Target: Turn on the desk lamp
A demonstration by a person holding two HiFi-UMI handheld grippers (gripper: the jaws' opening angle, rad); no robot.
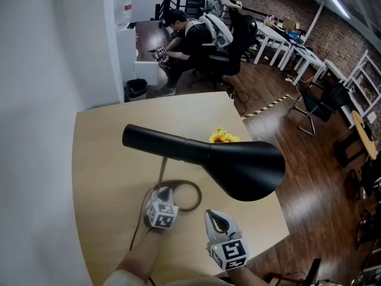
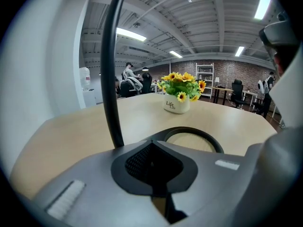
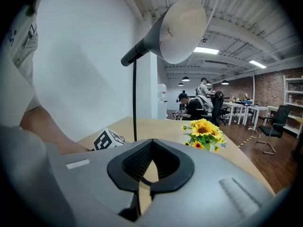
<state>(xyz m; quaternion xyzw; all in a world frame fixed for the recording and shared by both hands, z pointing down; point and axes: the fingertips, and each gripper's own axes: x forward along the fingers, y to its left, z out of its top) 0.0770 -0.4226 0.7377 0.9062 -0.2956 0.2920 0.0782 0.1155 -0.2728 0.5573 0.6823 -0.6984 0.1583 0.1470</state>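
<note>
The white pot [image 2: 176,106] on the desk [image 2: 71,131] bears dark lettering, seemingly "Life" set on two lines, though the print is small. The left cube [image 1: 161,214] and right cube [image 1: 230,253] carry black-and-white square coded markers, no letters. The red label on the water bottle [image 1: 123,5] is too small to read.

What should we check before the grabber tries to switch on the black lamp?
1. Black cone-shaped lamp shade unlit: ok, looks dark inside.
2. Lamp switch found: cannot tell, none shows.
3. Left gripper at the lamp's black ring base: ok.
4. Left gripper empty: ok, jaws shut on nothing.
5. Right gripper out of the way: ok, shut, empty.
6. White pot of yellow sunflowers apart from the base: ok.
</note>
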